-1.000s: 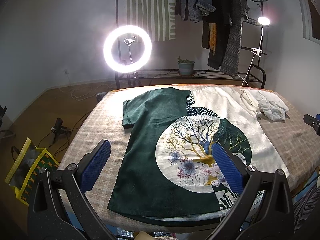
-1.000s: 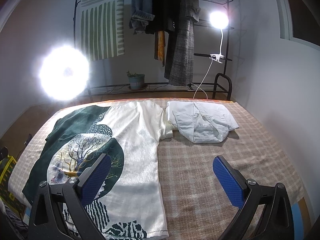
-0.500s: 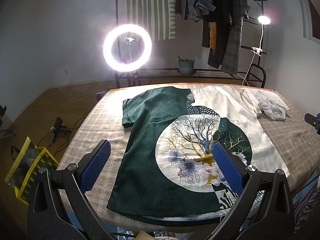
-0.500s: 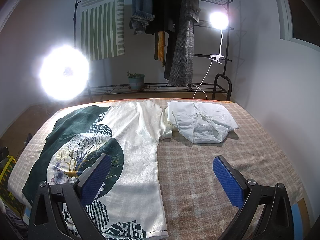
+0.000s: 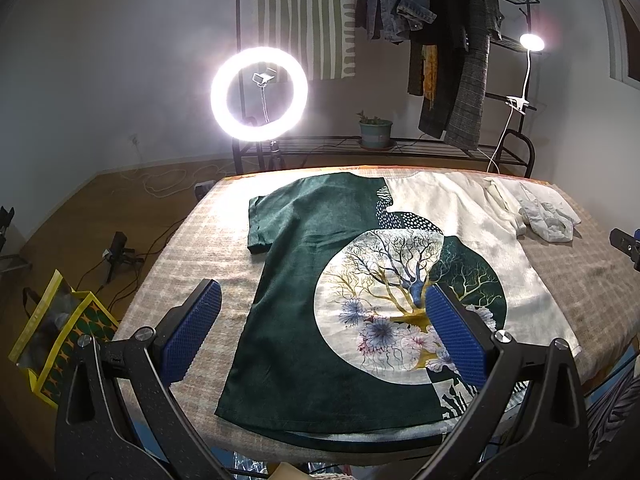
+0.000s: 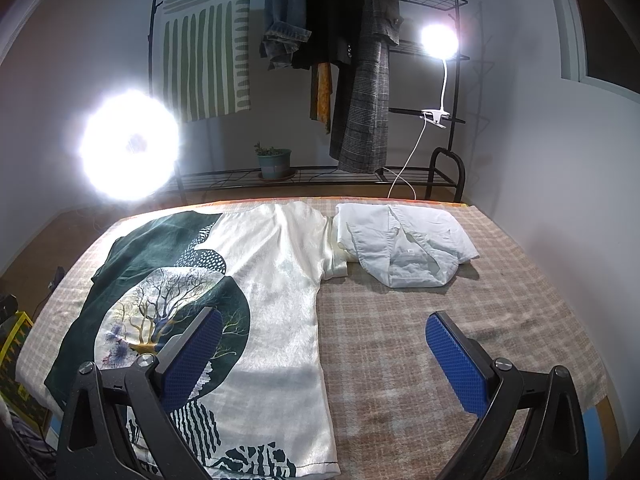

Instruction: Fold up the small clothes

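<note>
A green and cream T-shirt (image 5: pixel 320 280) with a tree print lies flat on the checked table cover (image 5: pixel 192 248). It also shows in the right wrist view (image 6: pixel 276 288). A folded white shirt (image 6: pixel 408 244) lies at the far right, beside the T-shirt's cream sleeve, and shows in the left wrist view (image 5: pixel 548 216). My left gripper (image 5: pixel 320 332) is open and empty above the T-shirt's near hem. My right gripper (image 6: pixel 320 356) is open and empty above the T-shirt's right edge and the bare cover.
A bright ring light (image 5: pixel 259 94) and a clothes rack (image 5: pixel 440 40) with hanging garments stand behind the table. A clip lamp (image 6: pixel 439 40) shines at the right. A yellow bag (image 5: pixel 56 332) sits on the floor at the left. The table's near edge is close below both grippers.
Both views have shifted very slightly. Neither gripper has opened or shut. The clothes have not moved.
</note>
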`<control>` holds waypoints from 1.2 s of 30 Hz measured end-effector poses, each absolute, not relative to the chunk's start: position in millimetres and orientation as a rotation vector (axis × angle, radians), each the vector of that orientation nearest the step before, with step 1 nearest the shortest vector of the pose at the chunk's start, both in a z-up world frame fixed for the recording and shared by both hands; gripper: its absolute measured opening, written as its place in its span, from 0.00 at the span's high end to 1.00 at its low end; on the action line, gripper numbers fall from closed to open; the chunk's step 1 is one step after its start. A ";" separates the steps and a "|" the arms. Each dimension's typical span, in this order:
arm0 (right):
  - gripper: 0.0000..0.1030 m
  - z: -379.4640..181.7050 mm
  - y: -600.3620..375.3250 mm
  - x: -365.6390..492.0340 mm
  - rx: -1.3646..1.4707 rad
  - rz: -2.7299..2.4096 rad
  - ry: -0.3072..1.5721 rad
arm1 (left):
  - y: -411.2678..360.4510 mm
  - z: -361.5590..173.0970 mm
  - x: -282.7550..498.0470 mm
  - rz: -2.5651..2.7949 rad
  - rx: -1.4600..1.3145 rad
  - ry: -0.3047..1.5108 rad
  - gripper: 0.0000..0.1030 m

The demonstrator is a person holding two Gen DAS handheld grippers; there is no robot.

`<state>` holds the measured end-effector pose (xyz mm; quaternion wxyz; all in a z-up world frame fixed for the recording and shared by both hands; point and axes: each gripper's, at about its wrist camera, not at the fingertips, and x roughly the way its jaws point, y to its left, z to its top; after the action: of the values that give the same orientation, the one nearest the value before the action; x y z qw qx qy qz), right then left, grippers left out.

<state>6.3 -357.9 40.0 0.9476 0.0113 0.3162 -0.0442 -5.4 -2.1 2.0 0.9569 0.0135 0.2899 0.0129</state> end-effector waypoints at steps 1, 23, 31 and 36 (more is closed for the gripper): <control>0.00 39.5 -358.0 6.3 0.022 -0.090 0.644 | -1.1 1.8 -5.2 0.025 0.028 0.588 0.00; 0.00 42.1 -347.5 14.0 0.005 -0.068 0.655 | 10.4 -0.1 -8.9 0.052 0.004 0.593 0.00; 0.00 51.1 -317.0 48.3 -0.011 0.073 0.673 | 47.4 -19.4 -11.8 0.073 -0.135 0.618 0.00; 0.00 70.8 -274.9 68.2 -0.001 0.255 0.558 | 66.4 -34.4 -13.6 0.086 -0.196 0.661 0.04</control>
<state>68.2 -274.9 70.8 0.9533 -0.0004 0.2748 0.1255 -13.6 66.4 -34.4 0.9403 -0.0960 0.3238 0.0419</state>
